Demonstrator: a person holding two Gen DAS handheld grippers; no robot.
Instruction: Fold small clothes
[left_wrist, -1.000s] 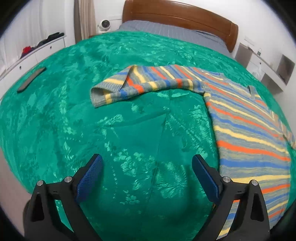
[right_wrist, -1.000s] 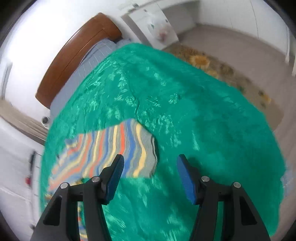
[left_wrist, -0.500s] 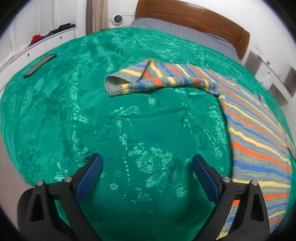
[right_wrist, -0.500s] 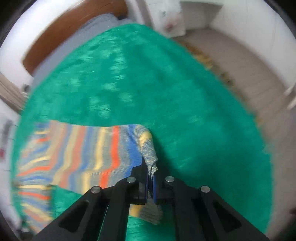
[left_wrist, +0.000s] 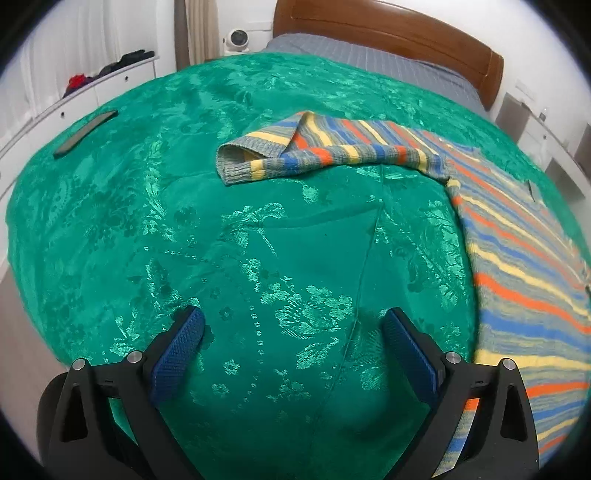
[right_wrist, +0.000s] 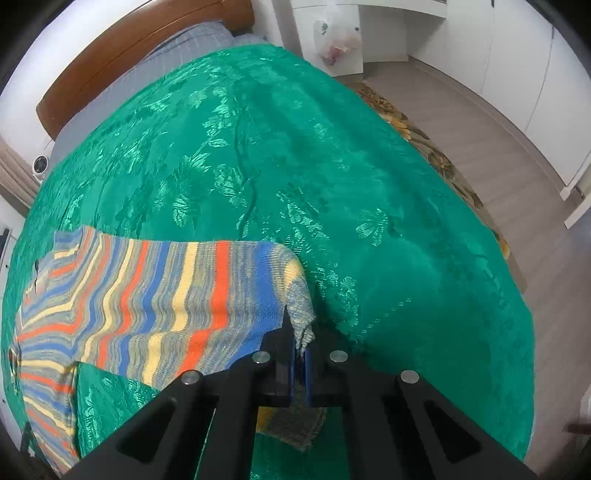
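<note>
One second earlier my right gripper (right_wrist: 300, 349) was wide; now it had closed on the sweater (right_wrist: 155, 295) sleeve cuff on the green bedspread (right_wrist: 332, 166). My left gripper (left_wrist: 291, 343) stayed wide, so folding could begin.

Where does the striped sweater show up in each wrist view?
Left wrist: the striped sweater fills the right side, one sleeve reaching left across the upper middle.
Right wrist: sweater at left and centre, its sleeve cuff clamped in the right gripper.
Shared landmark: the brown wooden headboard.
</note>
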